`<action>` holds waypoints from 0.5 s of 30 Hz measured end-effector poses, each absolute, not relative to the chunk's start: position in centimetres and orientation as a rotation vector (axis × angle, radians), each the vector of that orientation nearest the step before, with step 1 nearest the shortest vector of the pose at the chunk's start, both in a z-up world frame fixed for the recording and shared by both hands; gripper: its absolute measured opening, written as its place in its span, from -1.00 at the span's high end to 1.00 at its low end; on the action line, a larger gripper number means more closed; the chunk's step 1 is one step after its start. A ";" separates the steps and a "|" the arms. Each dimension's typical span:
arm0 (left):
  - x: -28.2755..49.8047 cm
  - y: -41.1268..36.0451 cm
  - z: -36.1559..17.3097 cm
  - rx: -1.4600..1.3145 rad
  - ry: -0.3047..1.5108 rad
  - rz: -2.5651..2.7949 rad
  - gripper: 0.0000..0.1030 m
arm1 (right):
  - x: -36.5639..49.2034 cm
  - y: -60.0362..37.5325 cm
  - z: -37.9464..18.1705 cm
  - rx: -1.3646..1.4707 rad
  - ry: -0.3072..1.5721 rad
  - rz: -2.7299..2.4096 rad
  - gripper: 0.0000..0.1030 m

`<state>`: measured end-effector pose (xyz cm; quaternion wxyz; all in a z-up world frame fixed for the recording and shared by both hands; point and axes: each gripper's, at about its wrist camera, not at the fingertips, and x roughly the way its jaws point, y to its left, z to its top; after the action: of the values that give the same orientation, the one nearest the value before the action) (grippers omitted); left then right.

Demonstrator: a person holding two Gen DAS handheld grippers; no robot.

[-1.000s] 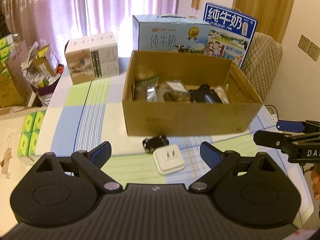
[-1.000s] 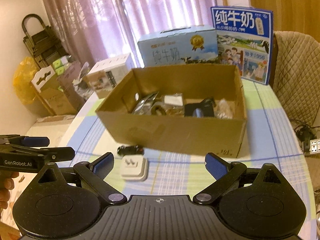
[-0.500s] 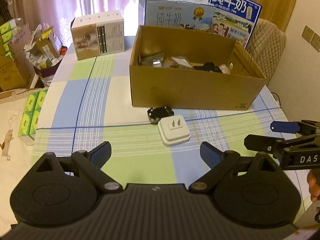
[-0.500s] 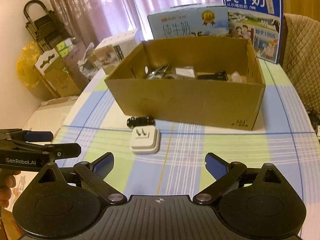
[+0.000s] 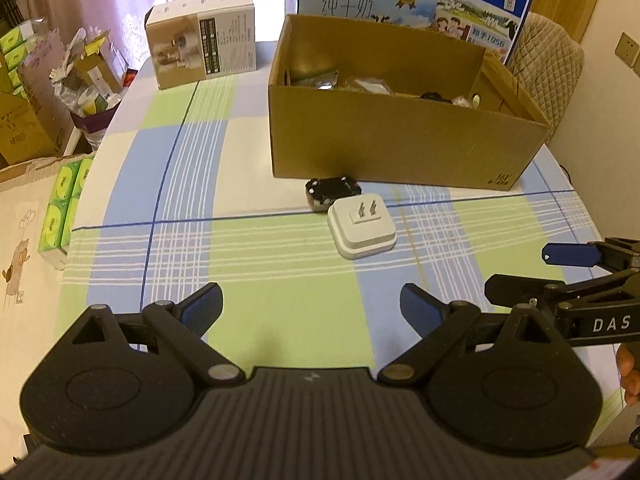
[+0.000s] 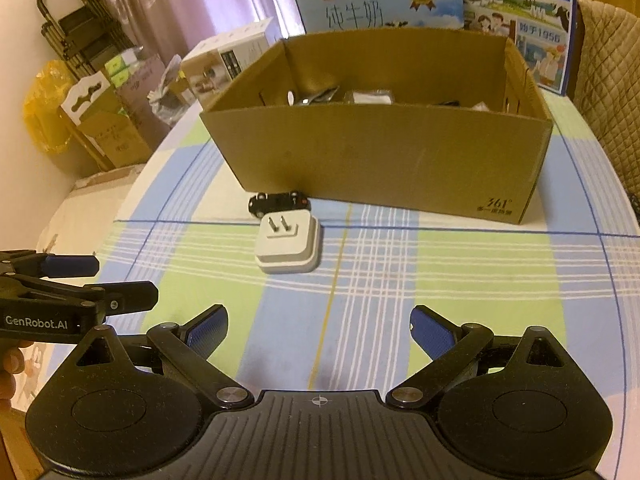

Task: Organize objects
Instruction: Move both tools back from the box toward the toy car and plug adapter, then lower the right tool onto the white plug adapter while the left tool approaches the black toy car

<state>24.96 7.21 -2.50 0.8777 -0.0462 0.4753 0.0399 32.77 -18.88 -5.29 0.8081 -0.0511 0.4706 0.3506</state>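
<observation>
Both released, the left hand-held gripper (image 5: 311, 307) and right hand-held gripper (image 6: 319, 327) hover before a white plug adapter (image 5: 361, 231) near the cardboard box (image 5: 400, 148).

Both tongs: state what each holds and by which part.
Nothing. Left tongs and right tongs are open and empty; the white plug lies untouched.

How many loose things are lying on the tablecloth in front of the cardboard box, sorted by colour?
White: 1, the square white plastic plug adapter with two metal prongs, lying prongs up.
Black: 1, the small black toy car, lying between the adapter and the open brown cardboard box.
Total: 2.
</observation>
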 end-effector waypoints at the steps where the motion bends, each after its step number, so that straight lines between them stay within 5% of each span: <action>1: 25.0 7.3 -2.7 -0.097 0.997 0.087 -0.82 | 32.8 -18.7 -5.5 -0.112 1.012 0.751 -0.84; 15: 26.6 9.3 -5.3 -0.102 1.054 0.122 -0.82 | 34.1 -15.0 -8.2 -0.152 1.053 0.778 -0.84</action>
<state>26.63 9.26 -5.30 0.8614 -0.0487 0.5022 0.0581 34.15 -15.02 -8.22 0.7906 -0.0708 0.4893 0.3613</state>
